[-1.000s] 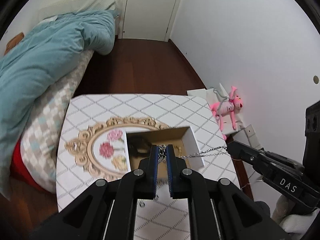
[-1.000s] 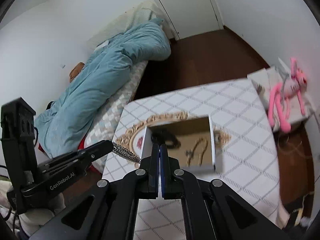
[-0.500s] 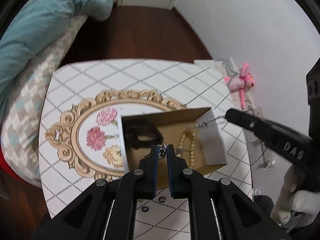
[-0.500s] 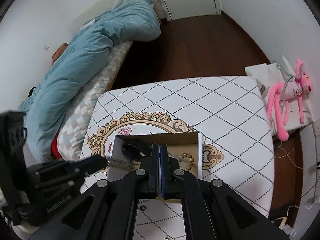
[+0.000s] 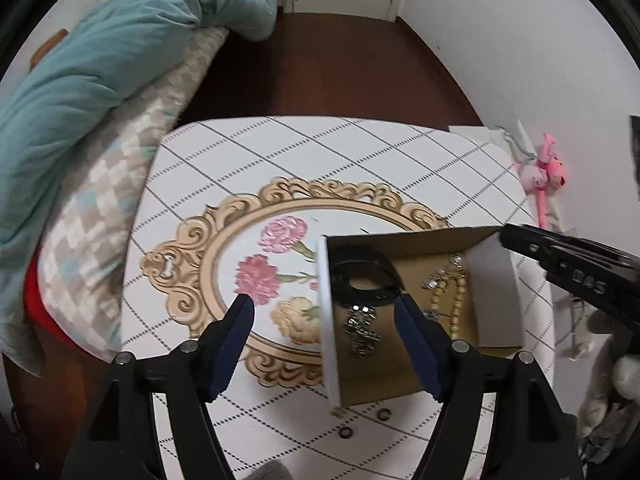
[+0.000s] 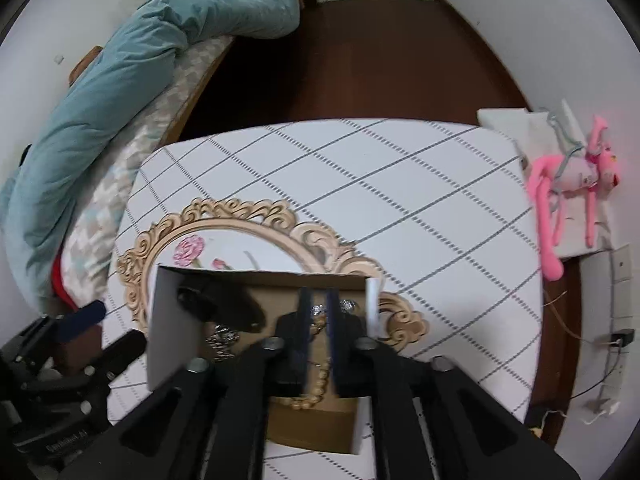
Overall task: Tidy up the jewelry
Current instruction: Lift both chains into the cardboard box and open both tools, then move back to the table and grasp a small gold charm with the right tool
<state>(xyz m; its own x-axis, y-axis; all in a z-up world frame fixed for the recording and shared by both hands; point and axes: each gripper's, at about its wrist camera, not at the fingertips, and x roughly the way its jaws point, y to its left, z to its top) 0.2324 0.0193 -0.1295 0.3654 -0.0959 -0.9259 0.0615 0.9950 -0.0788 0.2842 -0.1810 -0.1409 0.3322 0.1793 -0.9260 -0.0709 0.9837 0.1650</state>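
Note:
An open cardboard box [image 5: 496, 280] stands on the patterned table [image 5: 320, 160]. In it lie a black band [image 5: 360, 276], a silver chain necklace [image 5: 362, 326] and a gold bead necklace [image 5: 456, 300]. My left gripper [image 5: 324, 308] is wide open above the box's left wall, with the silver chain lying loose between its fingers. My right gripper [image 6: 318, 304] is slightly open just over the box [image 6: 172, 320], above the silver chain [image 6: 222, 338] and the beads [image 6: 316, 392]; it holds nothing. It also shows in the left wrist view [image 5: 568, 260].
Two small dark rings [image 5: 346, 433] lie on the table in front of the box. A bed with a teal duvet [image 5: 100, 60] stands to the left. A pink plush toy [image 6: 576, 184] lies on a white box at the right, by the wall.
Both grippers have lowered to the box. The left gripper has opened wide and let go of the silver chain, which now lies in the box. The right gripper has opened slightly.

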